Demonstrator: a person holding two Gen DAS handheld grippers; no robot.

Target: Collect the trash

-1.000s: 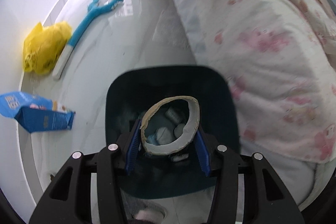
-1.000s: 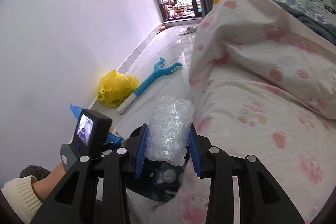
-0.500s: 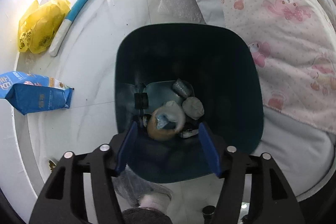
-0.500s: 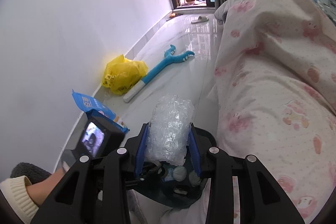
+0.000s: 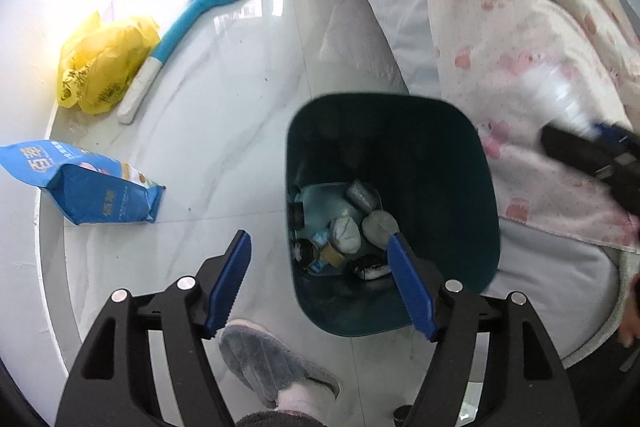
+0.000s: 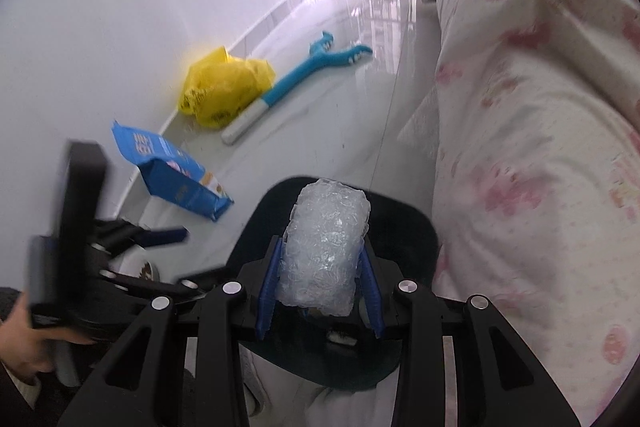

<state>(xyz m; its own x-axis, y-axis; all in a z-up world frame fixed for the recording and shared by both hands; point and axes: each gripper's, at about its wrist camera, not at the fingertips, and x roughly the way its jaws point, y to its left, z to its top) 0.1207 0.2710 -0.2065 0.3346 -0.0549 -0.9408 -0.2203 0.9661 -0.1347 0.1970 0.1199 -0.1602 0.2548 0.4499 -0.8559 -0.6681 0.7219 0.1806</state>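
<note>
A dark teal trash bin (image 5: 452,299) stands on the white floor beside the bed; it also shows in the right wrist view (image 6: 404,223). Crumpled paper, a cardboard ring (image 5: 333,255) and other scraps lie at its bottom. My left gripper (image 5: 320,281) is open and empty above the bin's near left rim. My right gripper (image 6: 324,287) is shut on a wad of clear bubble wrap (image 6: 326,247) and holds it over the bin. It shows blurred at the right edge of the left wrist view (image 5: 592,147).
A blue snack bag (image 5: 88,187), a yellow plastic bag (image 5: 100,67) and a blue and white grabber toy (image 5: 188,27) lie on the floor by the wall. A bed with a pink-patterned quilt (image 5: 532,39) is on the right. A grey slipper (image 5: 276,367) is below the bin.
My left gripper opened and let the cardboard ring drop into the bin, then drew back to the left. My right gripper carried the bubble wrap down over the bin.
</note>
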